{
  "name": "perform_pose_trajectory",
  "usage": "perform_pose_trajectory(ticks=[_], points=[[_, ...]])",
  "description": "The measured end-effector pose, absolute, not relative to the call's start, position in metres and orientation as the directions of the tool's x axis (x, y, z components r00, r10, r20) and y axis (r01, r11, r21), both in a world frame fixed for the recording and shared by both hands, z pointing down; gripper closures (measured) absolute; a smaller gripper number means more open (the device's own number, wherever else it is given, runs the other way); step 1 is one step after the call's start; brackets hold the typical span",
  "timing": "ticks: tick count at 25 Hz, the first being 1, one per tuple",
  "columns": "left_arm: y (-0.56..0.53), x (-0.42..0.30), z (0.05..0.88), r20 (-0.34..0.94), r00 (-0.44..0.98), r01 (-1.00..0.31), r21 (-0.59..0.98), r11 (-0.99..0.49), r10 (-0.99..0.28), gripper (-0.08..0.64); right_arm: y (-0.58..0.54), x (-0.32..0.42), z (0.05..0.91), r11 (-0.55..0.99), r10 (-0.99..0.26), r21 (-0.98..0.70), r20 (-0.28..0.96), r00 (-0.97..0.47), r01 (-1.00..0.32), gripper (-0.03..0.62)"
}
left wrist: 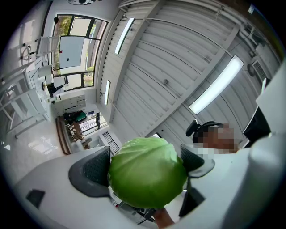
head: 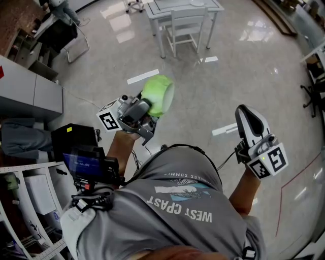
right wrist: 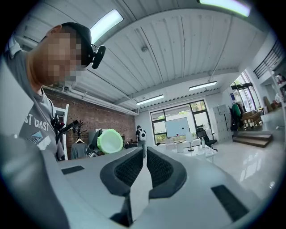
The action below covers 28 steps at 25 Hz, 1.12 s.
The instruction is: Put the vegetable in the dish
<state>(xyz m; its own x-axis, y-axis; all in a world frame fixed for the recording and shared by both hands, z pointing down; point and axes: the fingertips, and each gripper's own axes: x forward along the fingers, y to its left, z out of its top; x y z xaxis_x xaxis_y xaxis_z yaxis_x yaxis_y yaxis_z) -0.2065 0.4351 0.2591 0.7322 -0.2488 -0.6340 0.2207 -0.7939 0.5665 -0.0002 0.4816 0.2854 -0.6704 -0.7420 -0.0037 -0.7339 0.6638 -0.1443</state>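
A round green cabbage (head: 159,93) is clamped between the pads of my left gripper (head: 155,101), held up in the air at chest height over the floor. In the left gripper view the cabbage (left wrist: 147,172) fills the gap, and both dark pads (left wrist: 94,172) press on its sides with the jaws spread wide. My right gripper (head: 243,110) is raised at the right, jaws shut with nothing in them; its pads (right wrist: 129,167) meet at the tips. The right gripper view also catches the cabbage (right wrist: 110,141) off to the left. No dish shows in any view.
A white table (head: 203,7) with a white chair (head: 184,26) stands ahead on the glossy floor. Grey cabinets (head: 30,86) and white shelving (head: 30,203) are at the left. White tape strips (head: 143,76) mark the floor. A distant person (right wrist: 141,134) stands near tables.
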Motion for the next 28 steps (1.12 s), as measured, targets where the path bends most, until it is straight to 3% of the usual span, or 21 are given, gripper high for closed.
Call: perform_pose_trajectory(ticks=[14, 28], points=[[0.435, -0.160, 0.267, -0.643, 0.711, 0.198, 0.571, -0.797, -0.285, 0.061, 0.474, 0.046, 0.297, 0.684, -0.718, -0.160, 0.022, -0.696, -0.711, 0.584], [0.382, -0.178, 0.264, -0.637, 0.727, 0.214, 0.565, -0.797, -0.256, 0.061, 0.428, 0.032, 0.294, 0.646, -0.754, -0.160, 0.019, -0.657, -0.746, 0.584]])
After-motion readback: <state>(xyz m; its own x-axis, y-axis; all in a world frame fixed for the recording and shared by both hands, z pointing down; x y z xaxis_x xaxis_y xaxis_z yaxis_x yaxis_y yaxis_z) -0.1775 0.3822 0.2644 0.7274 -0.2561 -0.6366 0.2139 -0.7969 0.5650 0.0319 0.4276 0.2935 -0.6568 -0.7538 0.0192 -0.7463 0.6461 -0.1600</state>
